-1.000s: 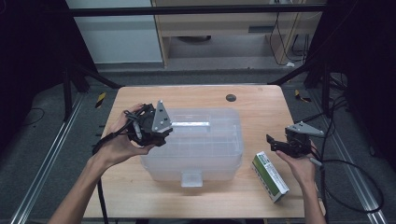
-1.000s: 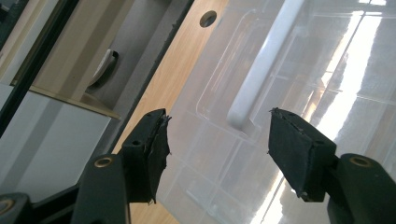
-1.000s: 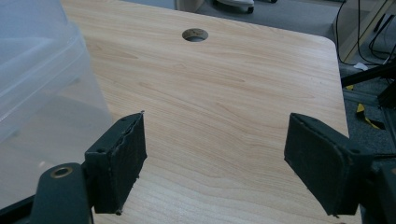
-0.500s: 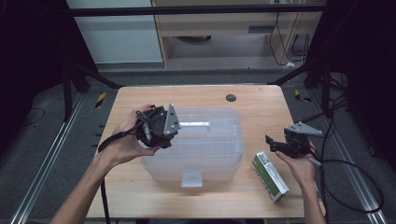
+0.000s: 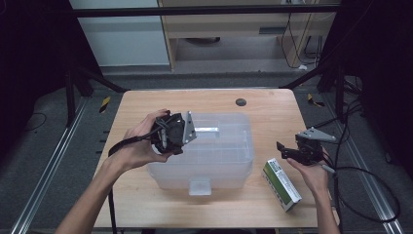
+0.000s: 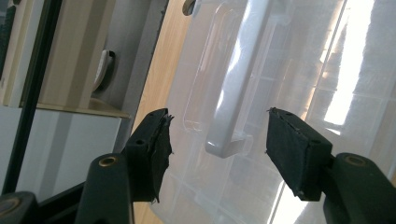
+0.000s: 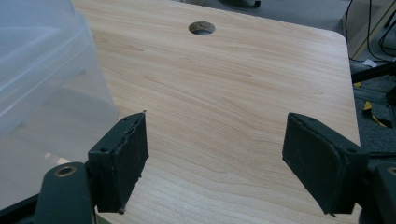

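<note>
Toward the left of the table [image 5: 146,204] we have the left tool [image 6: 217,140] poised over the clear plastic storage box [image 5: 219,161], which sits at the table's middle with its lid on. Its jaws stand apart, having just been closing a little, with the lid's white handle [image 6: 233,93] between them but untouched by either pad. We judge the box light and probably empty, though the milky plastic makes that hard to confirm; its walls look smooth, slippery and somewhat flexible, so the stiff handle bar is the sensible place to take hold, gripped across its narrow width. Farther right, a green and white carton [image 5: 281,183] lies flat just beside the box, and the right tool [image 7: 215,158] hovers released above bare wood.
</note>
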A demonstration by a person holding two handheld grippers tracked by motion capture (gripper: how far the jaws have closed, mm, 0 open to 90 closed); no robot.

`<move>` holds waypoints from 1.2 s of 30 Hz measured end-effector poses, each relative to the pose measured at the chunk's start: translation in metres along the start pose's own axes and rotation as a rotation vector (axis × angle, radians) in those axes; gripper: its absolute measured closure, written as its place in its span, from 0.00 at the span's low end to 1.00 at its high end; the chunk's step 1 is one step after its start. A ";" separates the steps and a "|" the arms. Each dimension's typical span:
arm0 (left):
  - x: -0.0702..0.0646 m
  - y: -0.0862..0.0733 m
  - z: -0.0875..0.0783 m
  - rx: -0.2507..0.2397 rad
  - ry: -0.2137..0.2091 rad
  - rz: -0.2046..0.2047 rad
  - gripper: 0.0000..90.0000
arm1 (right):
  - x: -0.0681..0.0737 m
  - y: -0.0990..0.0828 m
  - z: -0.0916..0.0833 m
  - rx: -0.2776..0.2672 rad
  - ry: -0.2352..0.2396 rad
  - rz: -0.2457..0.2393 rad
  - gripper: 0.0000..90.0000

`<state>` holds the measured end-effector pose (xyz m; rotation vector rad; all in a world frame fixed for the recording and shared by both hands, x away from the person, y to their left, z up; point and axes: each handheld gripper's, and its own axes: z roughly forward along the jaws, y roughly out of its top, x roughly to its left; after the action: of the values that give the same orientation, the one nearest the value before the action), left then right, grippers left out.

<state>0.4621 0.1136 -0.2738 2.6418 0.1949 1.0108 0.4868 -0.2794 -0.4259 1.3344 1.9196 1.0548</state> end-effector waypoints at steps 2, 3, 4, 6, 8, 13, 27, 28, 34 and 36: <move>0.000 0.001 0.002 0.003 -0.002 0.014 0.45 | 0.000 0.000 0.000 0.002 0.001 0.000 0.25; -0.001 0.002 0.003 0.002 -0.002 0.014 0.45 | 0.000 0.000 0.000 0.002 0.002 0.000 0.25; -0.001 0.002 0.003 0.002 -0.002 0.014 0.45 | 0.000 0.000 0.000 0.003 0.003 0.000 0.25; -0.003 0.004 0.006 0.016 -0.001 0.033 0.45 | 0.000 0.000 0.000 0.003 0.005 0.000 0.25; -0.003 0.005 0.007 0.025 0.001 0.046 0.46 | 0.001 0.000 0.000 0.004 0.005 0.000 0.25; -0.006 0.008 0.011 0.037 0.004 0.056 0.48 | 0.001 0.000 0.001 0.005 0.008 -0.002 0.26; -0.008 0.014 0.023 0.066 0.008 0.132 0.58 | 0.003 0.000 0.001 0.014 0.021 0.001 0.27; -0.009 0.015 0.024 0.067 0.008 0.138 0.59 | 0.002 0.000 0.001 0.011 0.017 -0.009 0.28; -0.009 0.016 0.028 0.072 0.010 0.155 0.63 | 0.003 0.000 0.002 0.014 0.020 -0.015 0.29; -0.009 0.016 0.028 0.074 0.013 0.156 0.65 | 0.003 0.000 0.001 0.016 0.020 -0.011 0.29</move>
<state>0.4745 0.0897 -0.2939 2.7532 0.0289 1.0890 0.4870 -0.2761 -0.4267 1.3248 1.9516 1.0537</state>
